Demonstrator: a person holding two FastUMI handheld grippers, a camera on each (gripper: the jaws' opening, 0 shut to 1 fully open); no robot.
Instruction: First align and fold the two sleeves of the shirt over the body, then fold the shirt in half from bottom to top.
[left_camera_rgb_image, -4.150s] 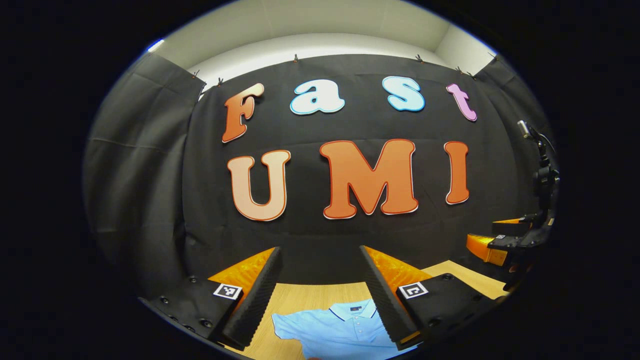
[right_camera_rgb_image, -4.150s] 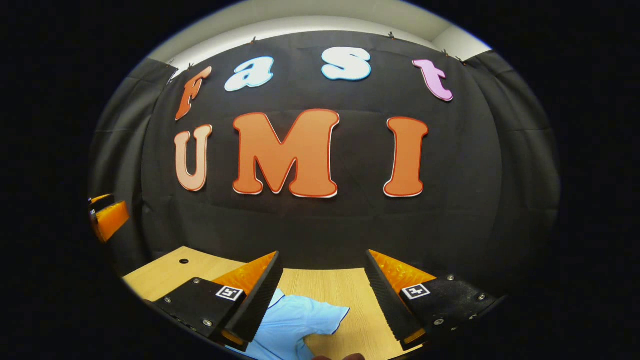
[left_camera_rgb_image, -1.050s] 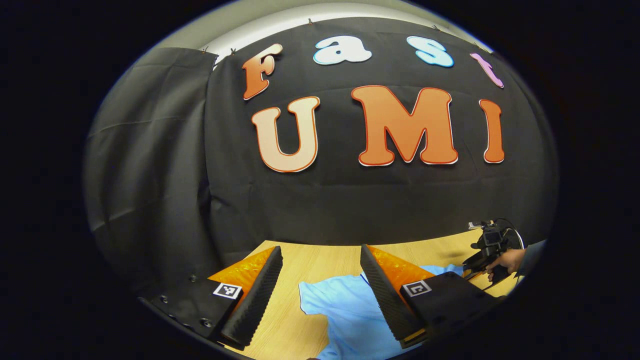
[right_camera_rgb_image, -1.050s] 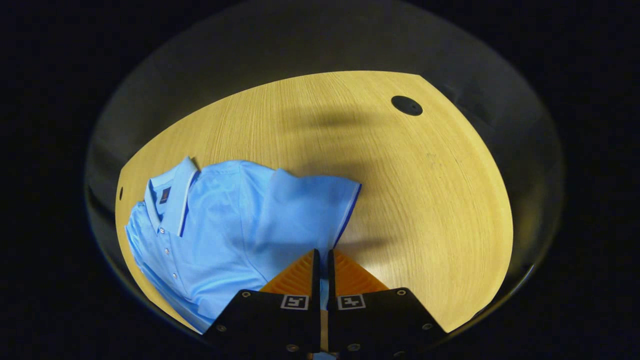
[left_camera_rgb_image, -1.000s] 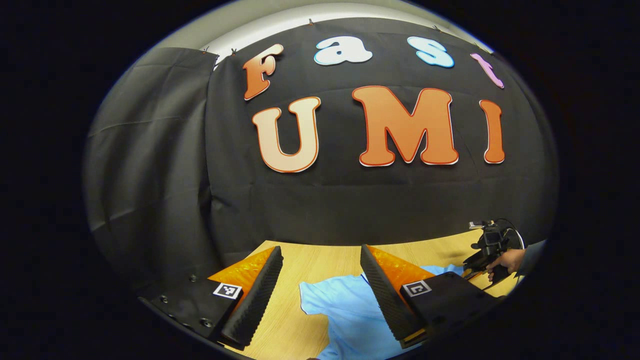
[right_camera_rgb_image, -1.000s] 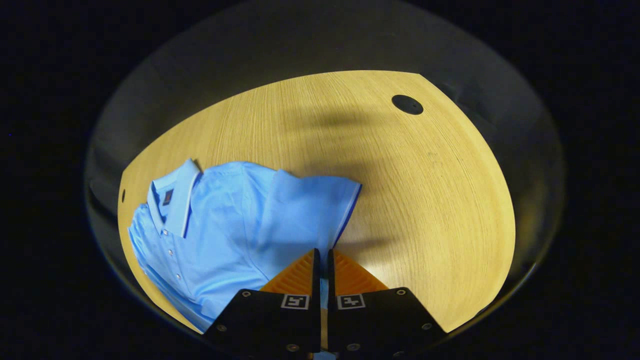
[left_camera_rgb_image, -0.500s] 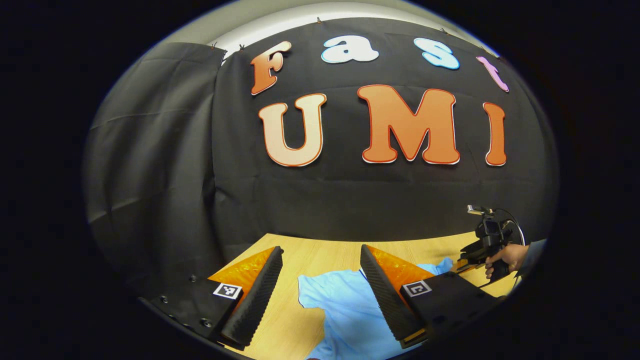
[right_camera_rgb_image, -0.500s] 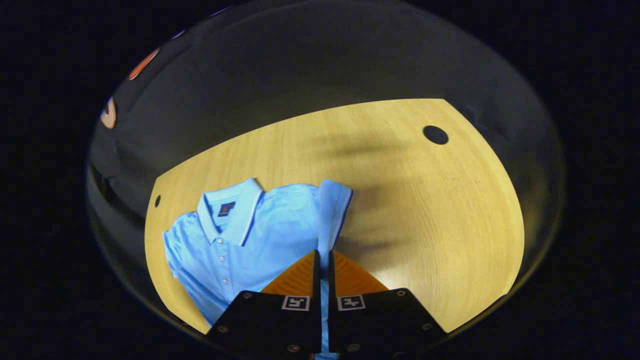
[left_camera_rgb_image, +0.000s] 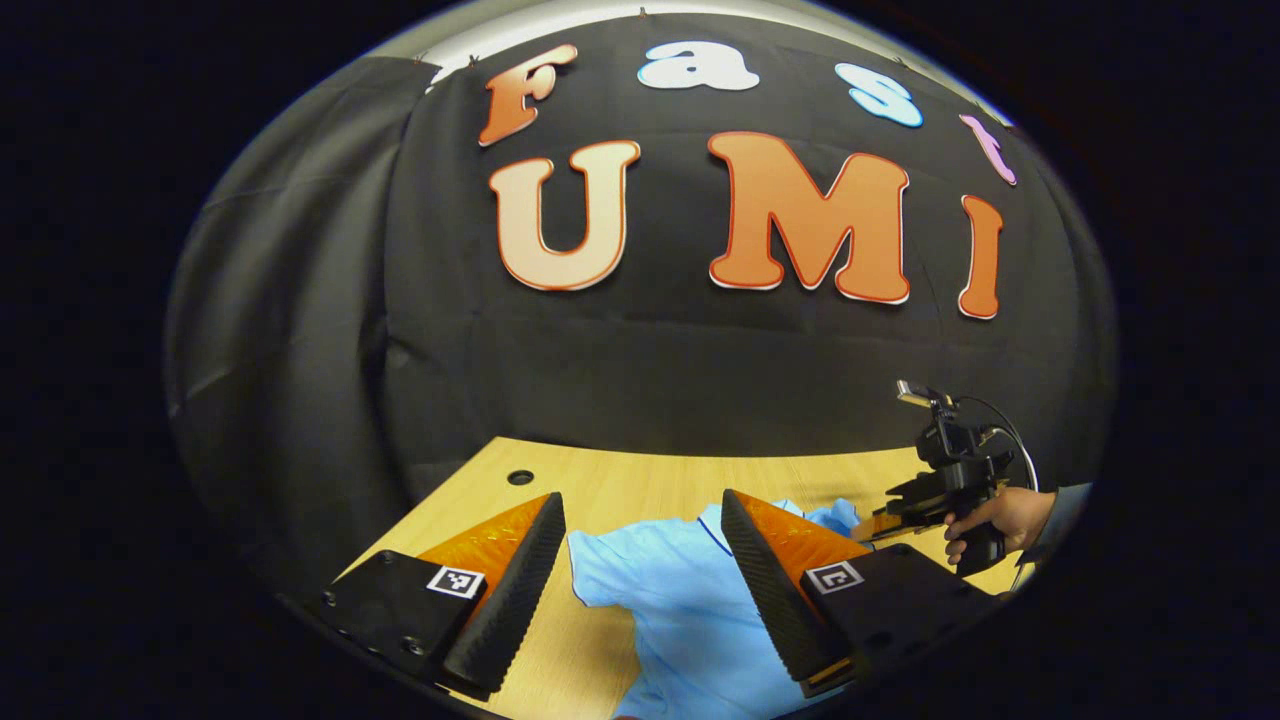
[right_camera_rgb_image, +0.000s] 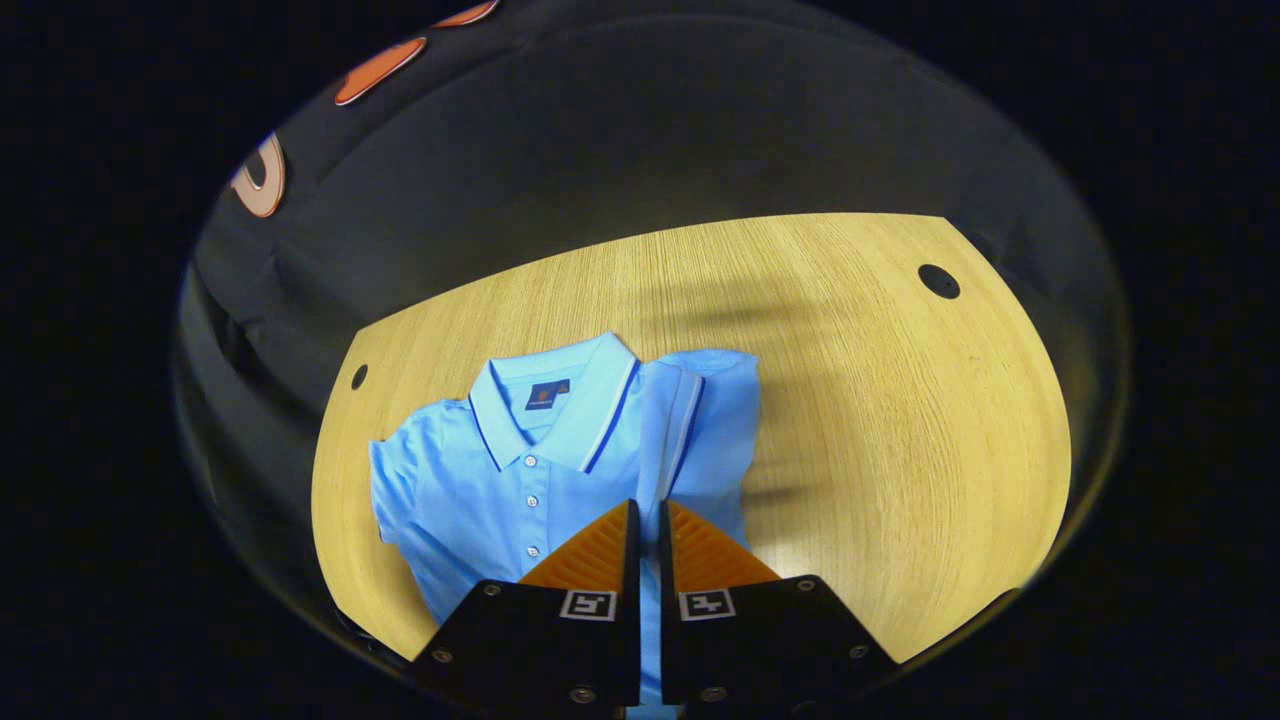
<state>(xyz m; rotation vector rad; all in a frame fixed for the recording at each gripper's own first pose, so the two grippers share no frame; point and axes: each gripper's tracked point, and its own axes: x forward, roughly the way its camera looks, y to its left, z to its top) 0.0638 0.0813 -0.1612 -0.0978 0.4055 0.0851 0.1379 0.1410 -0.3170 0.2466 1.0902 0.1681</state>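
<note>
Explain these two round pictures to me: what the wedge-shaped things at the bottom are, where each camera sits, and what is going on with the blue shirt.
No robot here: a person holds a two-finger tool in each hand, with a wide-angle camera riding on each. The wedges at the bottom of each picture are that tool's own fingers.

In the left gripper view, the left tool is open, poised low over the shirt on the table. Farther off, at the right, a hand holds the other tool.

The right gripper view looks down along the right tool. Its fingers are shut on the sleeve, which is lifted and turned in towards the collar. The other sleeve lies flat, not yet folded.
</note>
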